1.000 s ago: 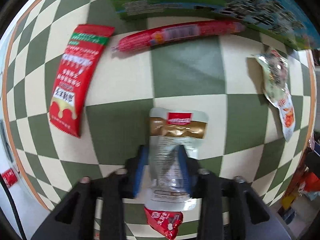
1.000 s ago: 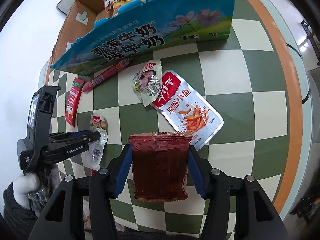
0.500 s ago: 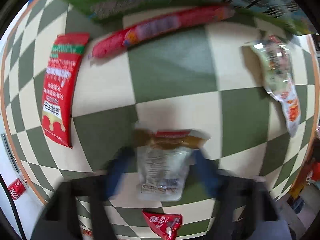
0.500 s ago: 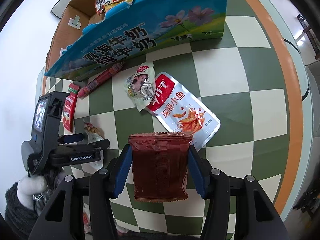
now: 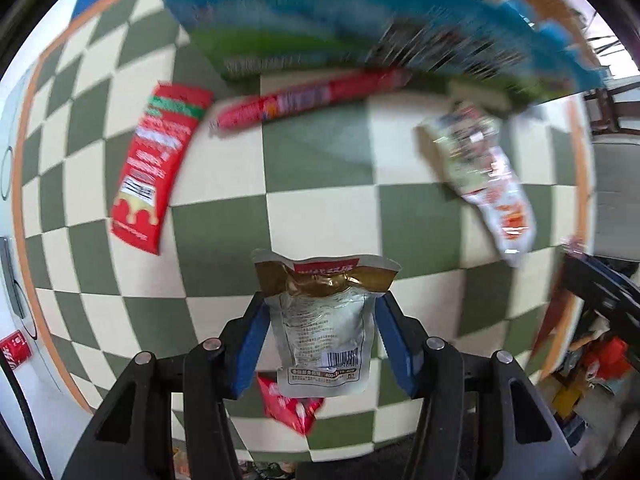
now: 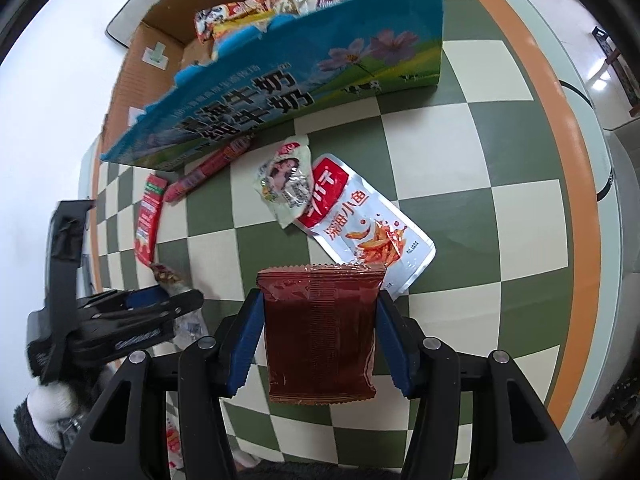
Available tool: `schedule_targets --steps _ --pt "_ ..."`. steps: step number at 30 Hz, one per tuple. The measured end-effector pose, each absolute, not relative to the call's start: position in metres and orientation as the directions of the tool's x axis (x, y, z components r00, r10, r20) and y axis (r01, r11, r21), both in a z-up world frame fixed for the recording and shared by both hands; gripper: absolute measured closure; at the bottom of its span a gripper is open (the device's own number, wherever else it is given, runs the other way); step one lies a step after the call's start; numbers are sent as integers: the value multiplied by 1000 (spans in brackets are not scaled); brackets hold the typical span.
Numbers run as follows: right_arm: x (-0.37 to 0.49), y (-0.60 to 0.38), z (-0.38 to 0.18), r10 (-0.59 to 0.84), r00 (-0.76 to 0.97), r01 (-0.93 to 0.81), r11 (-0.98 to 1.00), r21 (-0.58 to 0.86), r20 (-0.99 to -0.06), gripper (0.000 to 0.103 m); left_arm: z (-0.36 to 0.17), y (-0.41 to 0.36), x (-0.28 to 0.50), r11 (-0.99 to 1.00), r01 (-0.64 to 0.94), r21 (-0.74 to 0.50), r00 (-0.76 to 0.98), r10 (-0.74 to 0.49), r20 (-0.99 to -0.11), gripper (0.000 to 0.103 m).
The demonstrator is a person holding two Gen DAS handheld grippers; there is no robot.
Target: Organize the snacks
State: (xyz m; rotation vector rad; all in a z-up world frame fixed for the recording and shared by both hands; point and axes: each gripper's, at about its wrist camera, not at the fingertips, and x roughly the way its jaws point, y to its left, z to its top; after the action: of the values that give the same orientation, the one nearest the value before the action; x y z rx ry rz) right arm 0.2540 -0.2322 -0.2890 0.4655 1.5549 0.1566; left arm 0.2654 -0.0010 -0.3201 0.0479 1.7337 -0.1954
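Under both your hands lies one table (image 6: 516,128) in green and cream checks with an orange border. At its far side stands one cardboard box (image 6: 256,92) with a blue printed front, its open top crowded with snack packets too jumbled to count. Loose on the table you have five items: one silver fish-snack pouch (image 6: 372,228) with a red top; one pale crinkled packet (image 6: 288,184) overlapping that pouch's upper left corner; one long red sausage stick (image 5: 304,100) lying just in front of the box; one red stick sachet (image 5: 156,164) left of the sausage; and one small red packet (image 5: 292,404) at the near edge, partly hidden beneath your left tool. Your right tool (image 6: 320,336) is closed to about half its span on one dark red-brown packet (image 6: 320,332), blue pads pressing both side edges, the packet raised above the table near the fish pouch's lower corner. Your left tool (image 5: 320,336) is likewise clamped at roughly half opening on one silver pouch with a gold band (image 5: 324,320), held off the table.
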Motion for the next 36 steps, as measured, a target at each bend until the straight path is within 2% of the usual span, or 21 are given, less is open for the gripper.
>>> schedule_targets --steps 7,10,16,19,25,31,32,33,36 --pt "275 -243 -231 441 116 154 877 455 -890 45 -208 -34 300 968 140 -209 -4 -210 -978 51" --pt "301 -249 -198 468 161 127 863 489 -869 45 -179 -46 333 963 148 -225 50 -235 -971 51" --pt "377 -260 -148 397 259 38 907 420 -880 45 -176 -46 412 976 90 -199 107 -208 -972 51" --pt "418 -264 -147 350 267 20 929 368 -898 45 -187 -39 453 982 56 -182 116 -188 -975 51" --pt "496 -256 -177 298 214 10 951 308 -930 45 -224 -31 508 995 22 -102 83 -104 -991 51" --pt "537 -238 -223 299 124 16 953 303 -946 42 -253 -25 534 996 13 -86 29 -87 -996 49" --pt "542 -237 -229 299 107 23 953 303 -948 38 -255 -24 535 996 10 -91 22 -91 -996 49" --pt "545 -235 -234 302 94 28 952 306 -949 29 -257 -23 537 996 -4 -89 9 -89 -996 49" --pt "550 -231 -238 277 95 23 960 280 -956 19 -263 -21 540 993 -9 -114 -13 -114 -993 49"
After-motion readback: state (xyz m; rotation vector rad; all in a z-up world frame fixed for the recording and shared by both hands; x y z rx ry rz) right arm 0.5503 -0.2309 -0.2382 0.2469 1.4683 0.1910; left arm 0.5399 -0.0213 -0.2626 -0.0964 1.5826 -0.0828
